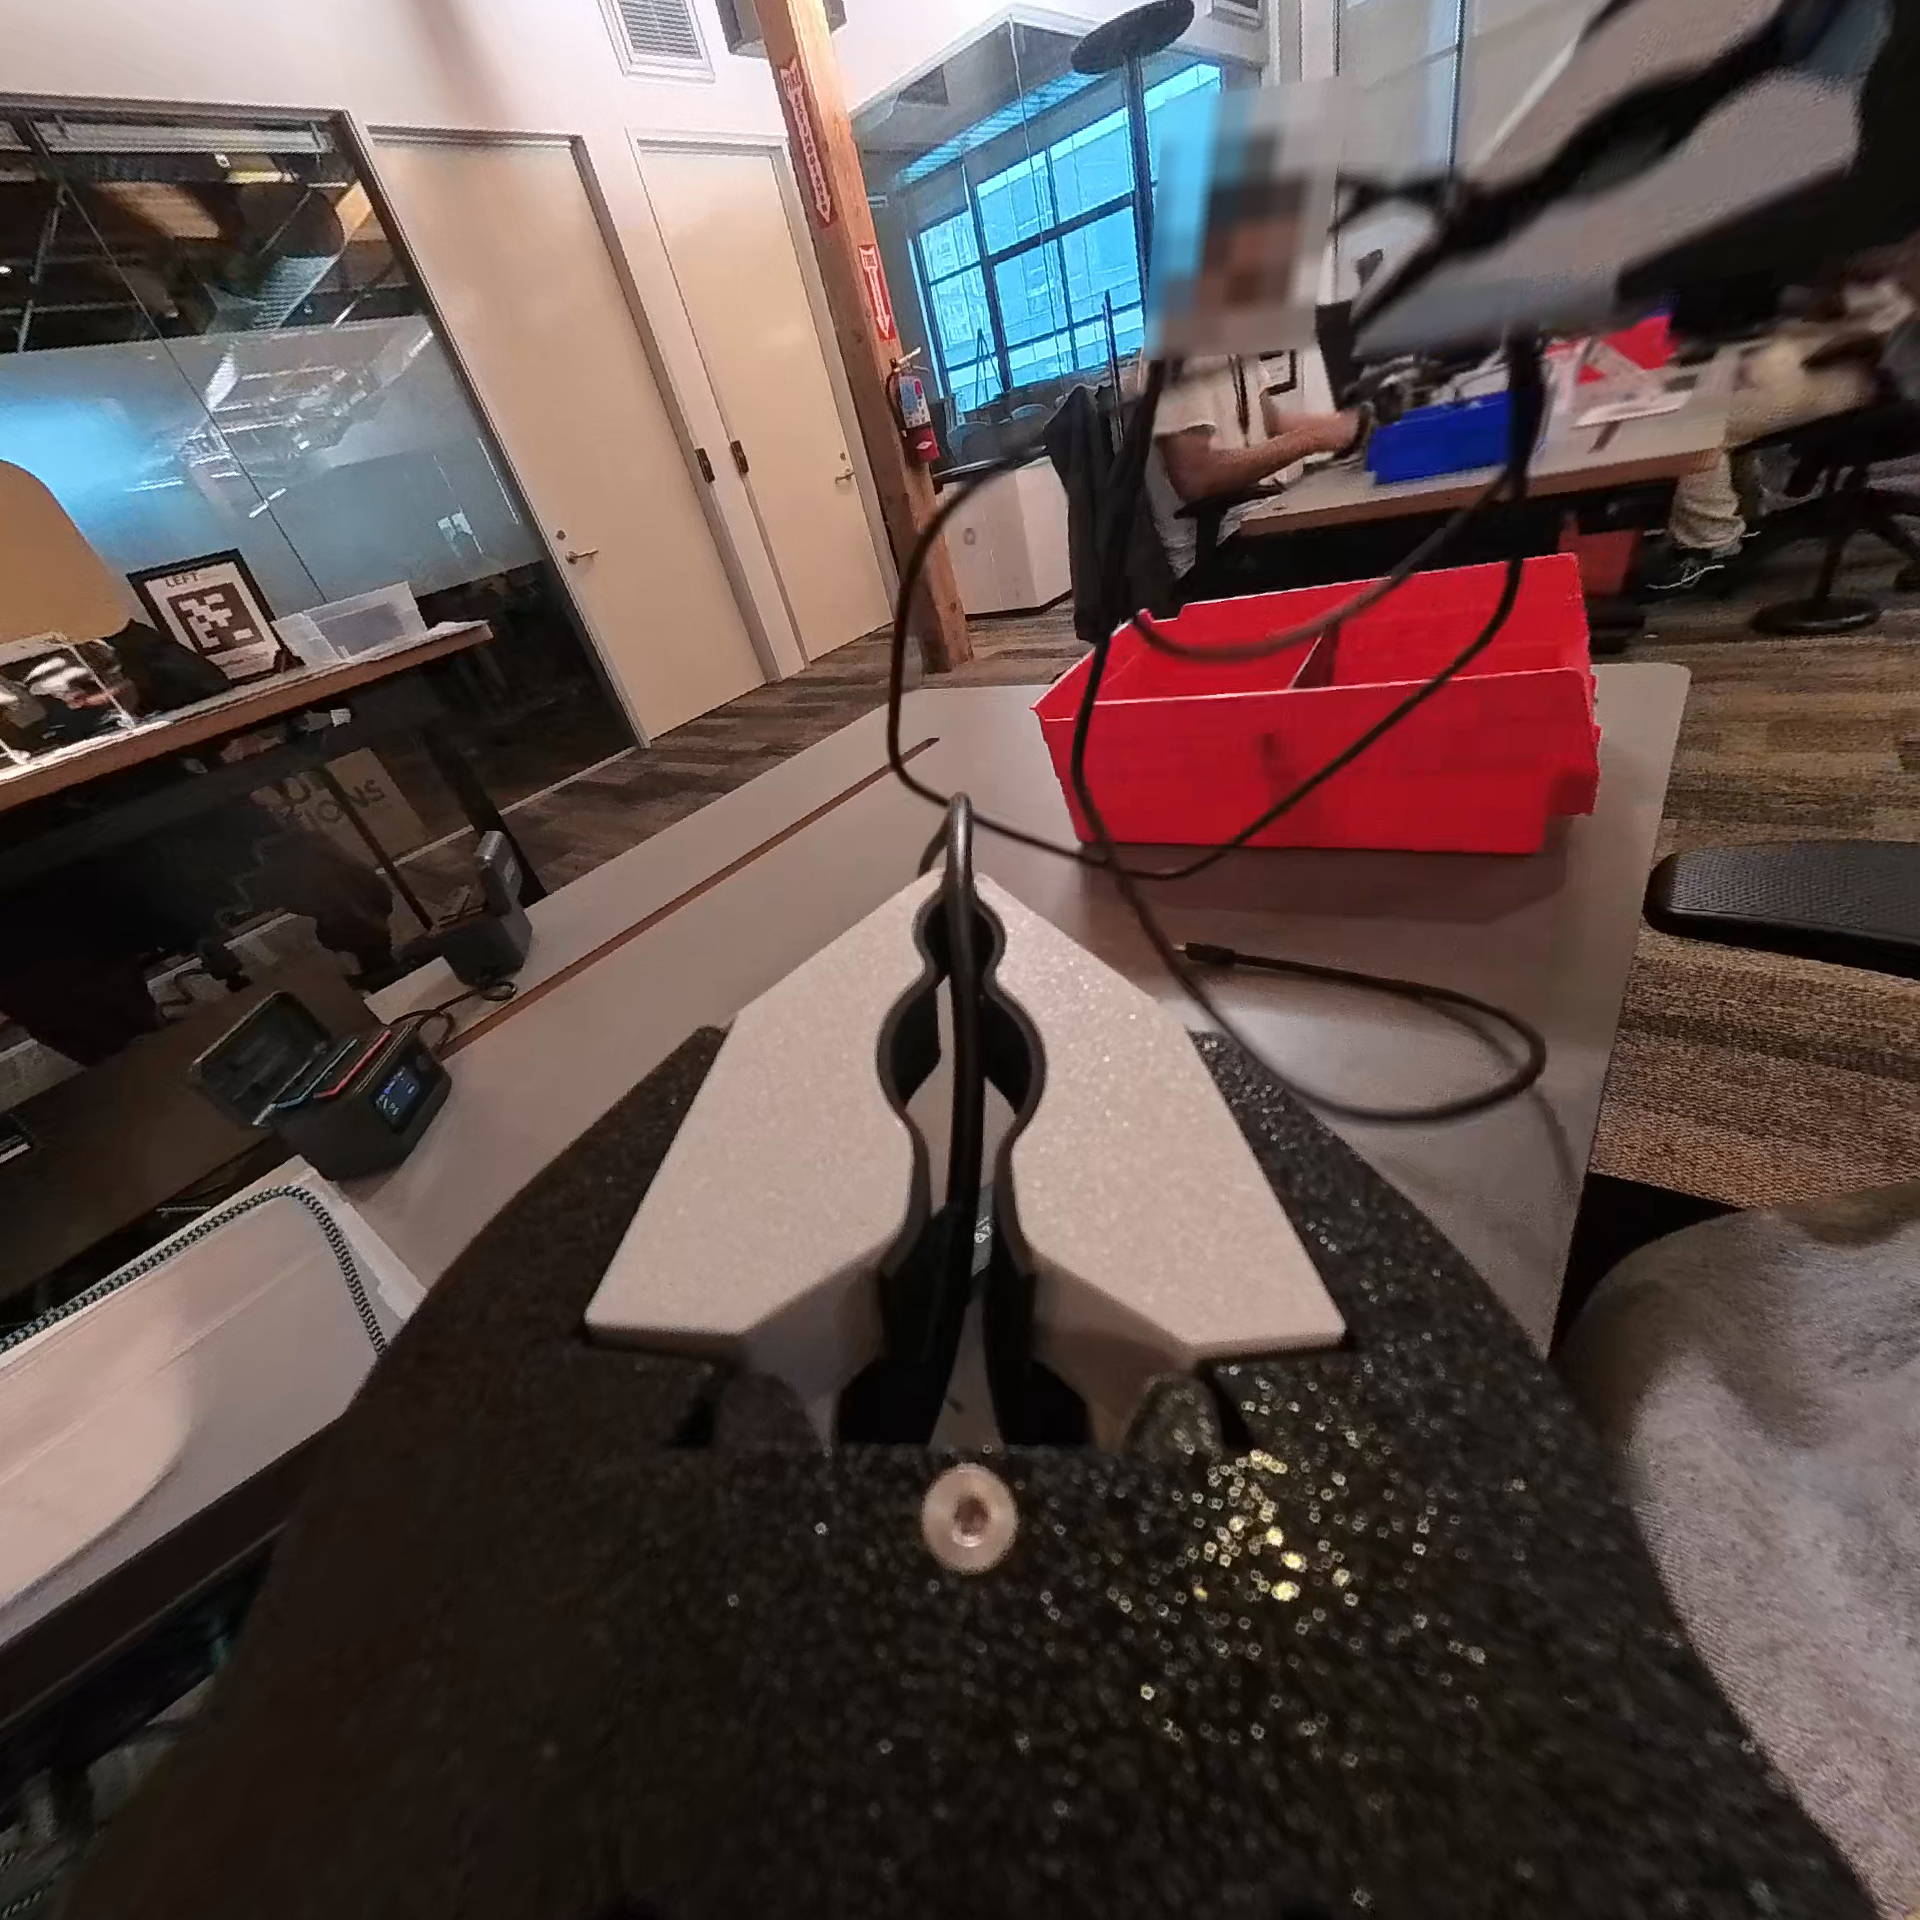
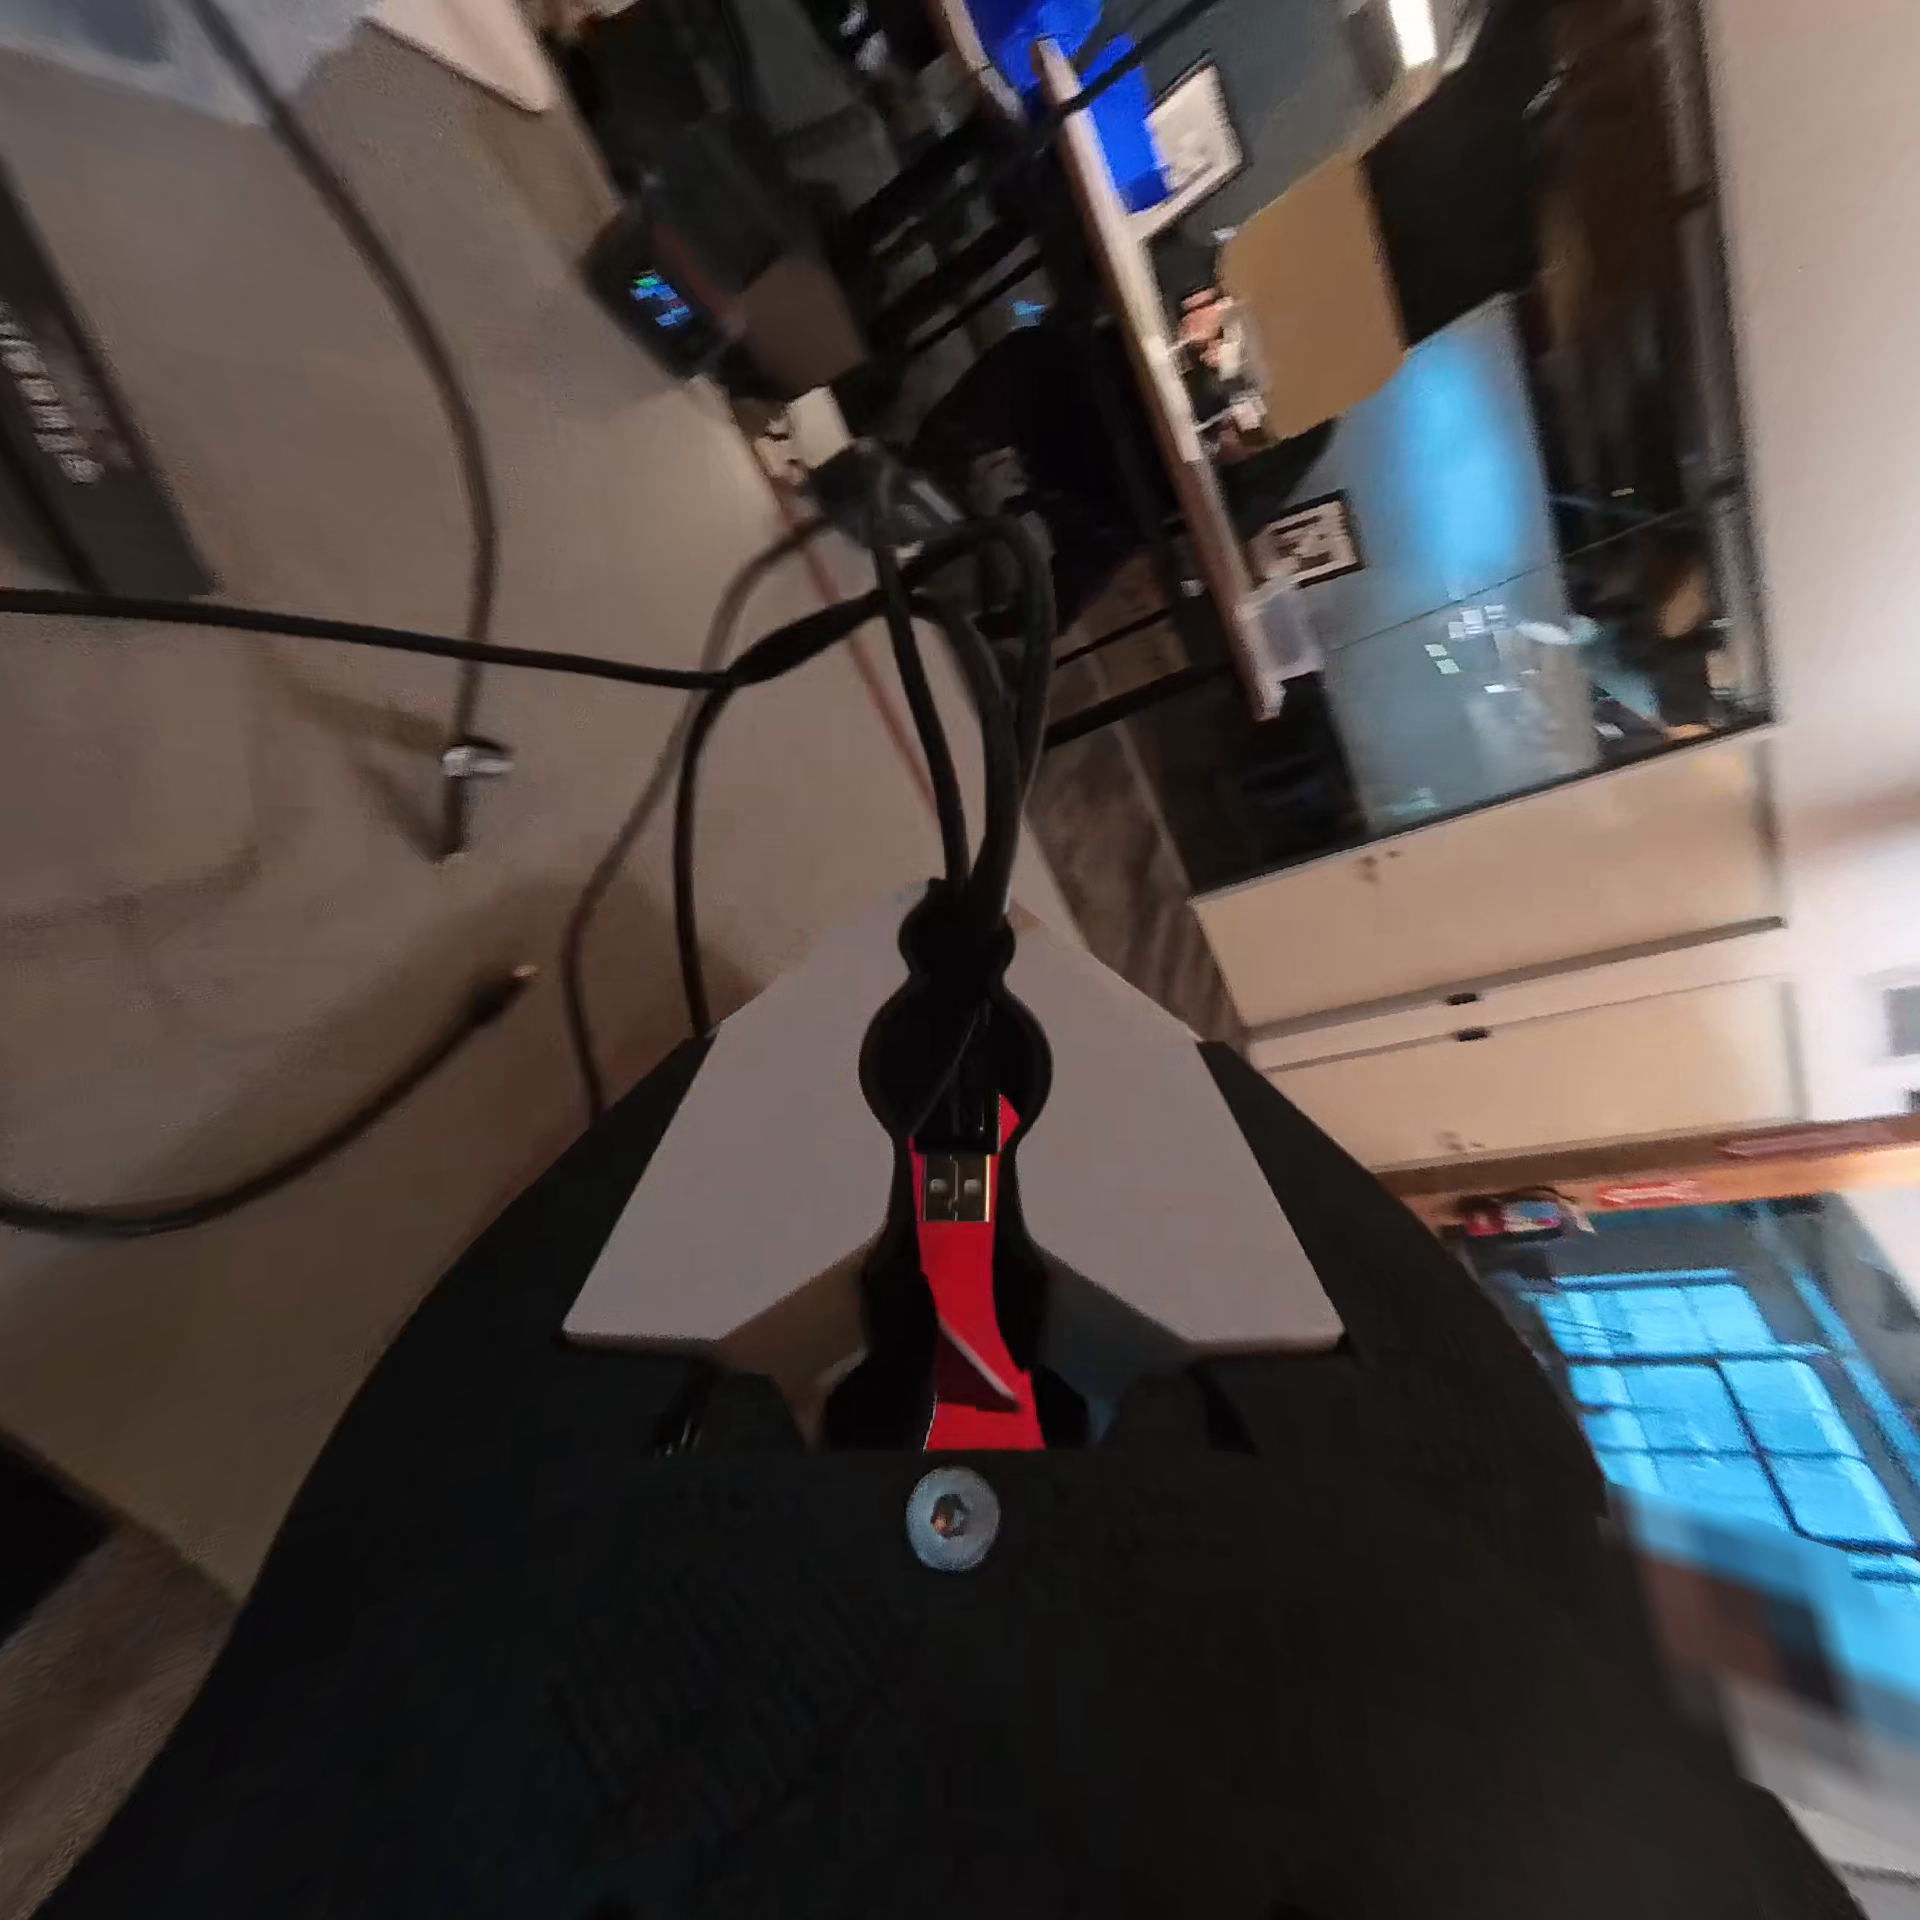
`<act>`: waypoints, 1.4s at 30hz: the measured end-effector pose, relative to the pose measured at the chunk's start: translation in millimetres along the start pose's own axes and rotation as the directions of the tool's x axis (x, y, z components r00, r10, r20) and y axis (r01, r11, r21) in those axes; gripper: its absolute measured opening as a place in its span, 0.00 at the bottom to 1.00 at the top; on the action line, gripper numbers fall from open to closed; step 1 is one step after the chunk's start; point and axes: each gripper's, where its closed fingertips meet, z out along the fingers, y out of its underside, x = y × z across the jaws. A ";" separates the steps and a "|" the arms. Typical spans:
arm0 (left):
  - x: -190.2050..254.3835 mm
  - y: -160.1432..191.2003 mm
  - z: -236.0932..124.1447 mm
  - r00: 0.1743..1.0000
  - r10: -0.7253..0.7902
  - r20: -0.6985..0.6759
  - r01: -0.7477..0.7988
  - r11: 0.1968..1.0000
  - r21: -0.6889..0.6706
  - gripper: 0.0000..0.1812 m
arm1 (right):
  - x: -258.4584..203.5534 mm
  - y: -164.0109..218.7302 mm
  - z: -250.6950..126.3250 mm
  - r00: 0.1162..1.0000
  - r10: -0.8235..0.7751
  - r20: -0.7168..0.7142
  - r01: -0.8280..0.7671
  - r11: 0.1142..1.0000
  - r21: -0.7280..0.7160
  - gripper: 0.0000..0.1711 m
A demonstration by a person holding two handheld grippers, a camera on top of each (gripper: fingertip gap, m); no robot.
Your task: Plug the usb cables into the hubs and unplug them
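My left gripper [image 1: 961, 894] is shut on a thin black USB cable [image 1: 961, 1039] that runs between its grey fingers [image 1: 821, 1122]. The cable loops up over the table to my right gripper [image 1: 1621, 208], blurred at the upper right. In the right wrist view my right gripper [image 2: 956, 914] is shut on a bundle of black cables [image 2: 966, 790]. A metal USB-A plug [image 2: 956, 1190] sits between the fingers and points back at the camera. The cables lead to a dark grey block [image 2: 878, 499], perhaps a hub; blur hides its details. A loose cable end [image 1: 1205, 951] lies on the table.
A red divided bin [image 1: 1330, 727] stands on the grey table [image 1: 727, 883] ahead of the left gripper. A small power unit [image 1: 332, 1091] with a lit screen stands at the left. A black box [image 2: 73, 416] lies on the table. A person sits at a far desk. Across from one pair of fingers to the other is roughly 25 centimetres.
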 end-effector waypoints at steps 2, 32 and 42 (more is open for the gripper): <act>0.8 0.4 0.7 1.000 0.006 0.000 -0.006 1.000 -0.004 0.00 | 32.7 -1.3 -14.5 0.998 -0.009 -0.065 0.009 1.000 0.006 0.01; 8.2 3.8 4.6 0.999 0.030 -0.028 -0.030 0.999 -0.016 0.00 | 55.7 216.9 -34.5 0.871 0.091 0.483 0.205 0.827 -0.523 0.01; 12.0 5.0 5.8 0.999 0.034 -0.043 -0.035 0.999 -0.015 0.00 | 17.6 249.4 23.6 0.842 -0.110 0.529 0.377 0.821 -0.429 0.01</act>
